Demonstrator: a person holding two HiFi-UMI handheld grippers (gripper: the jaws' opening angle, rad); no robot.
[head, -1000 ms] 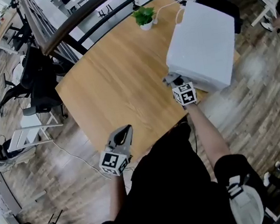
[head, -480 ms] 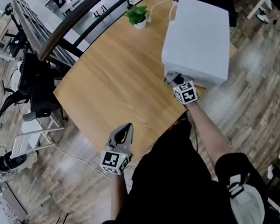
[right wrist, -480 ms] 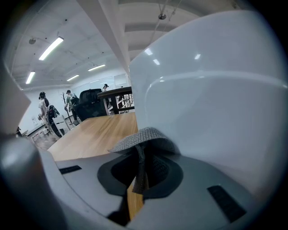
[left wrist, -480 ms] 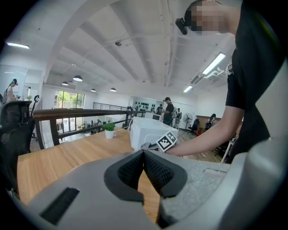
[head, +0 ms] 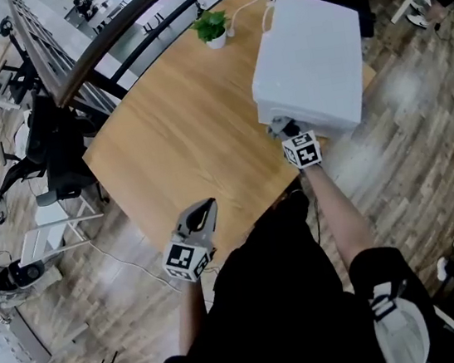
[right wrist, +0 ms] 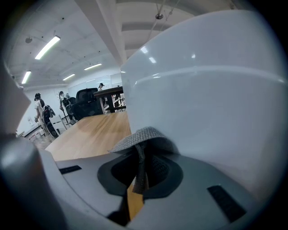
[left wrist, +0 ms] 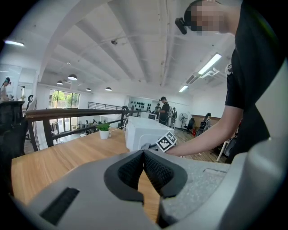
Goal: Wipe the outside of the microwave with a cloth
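Wooden counter (head: 178,133) carries the microwave (head: 309,47) at its right edge; the right gripper (head: 282,129) pinches a cloth (right wrist: 141,137) in its jaws against the near side. Off the near edge hangs the left gripper (head: 205,213), jaws pressed together, empty. Best to keep the cloth flat, strokes overlapping

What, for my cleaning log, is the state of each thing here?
Microwave: upright on the table.
Cloth: pinched in the right tool, bunched beside the microwave's near face.
Right tool: shut on the cloth.
Left tool: shut, empty, over the table's near edge.
Potted plant: upright at the far edge.
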